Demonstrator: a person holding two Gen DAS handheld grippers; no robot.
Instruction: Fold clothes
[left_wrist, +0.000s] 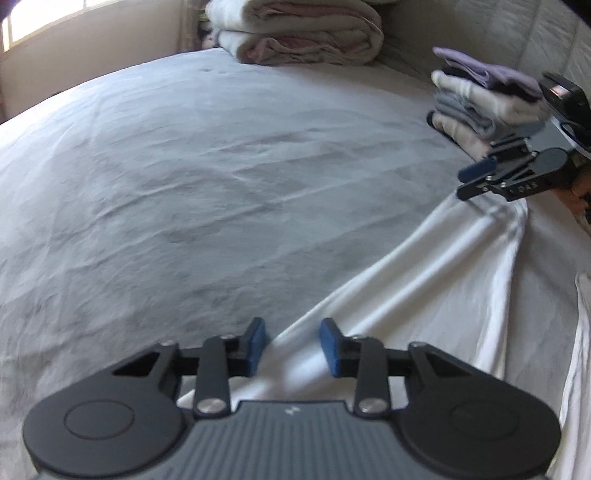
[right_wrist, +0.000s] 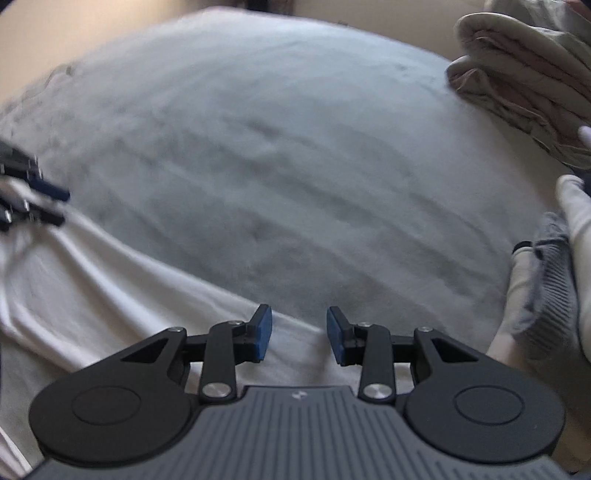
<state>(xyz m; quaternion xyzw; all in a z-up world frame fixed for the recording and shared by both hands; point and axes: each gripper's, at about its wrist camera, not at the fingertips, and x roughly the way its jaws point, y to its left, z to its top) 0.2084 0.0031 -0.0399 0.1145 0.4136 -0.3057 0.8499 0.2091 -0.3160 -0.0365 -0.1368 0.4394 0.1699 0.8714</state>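
So, both my grippers are over the near edge of a white garment (left_wrist: 424, 295) lying on the grey bed sheet (left_wrist: 184, 184). My left gripper (left_wrist: 293, 345) has its jaws released, blue pads (left_wrist: 256, 345) apart, with the garment's left corner sitting between and under them, not pinched as far as I can see. My right gripper (right_wrist: 299, 334) is the same: jaws spread, nothing between the pads, hovering over the garment's edge where it meets the sheet. In the left wrist view the right gripper (left_wrist: 476, 181) shows at far right, just above a ridge of the white cloth; can't tell if it touches.

The white garment is spread along the near side of the bed, with long wrinkles running toward the right. It looks unfolded, maybe just laid out; motion blur in both views, so details are soft.

Progress, my read: several pieces are done. A stack of folded clothes (left_wrist: 480, 99) sits at far right, purple piece on top, white and grey under it. A folded blanket pile (left_wrist: 295, 33) sits at the far end of the bed, probably not part of the job. Left to do: grab this white piece's corners, fold it, put it on the stack. More clothes may exist off-frame; can't tell.
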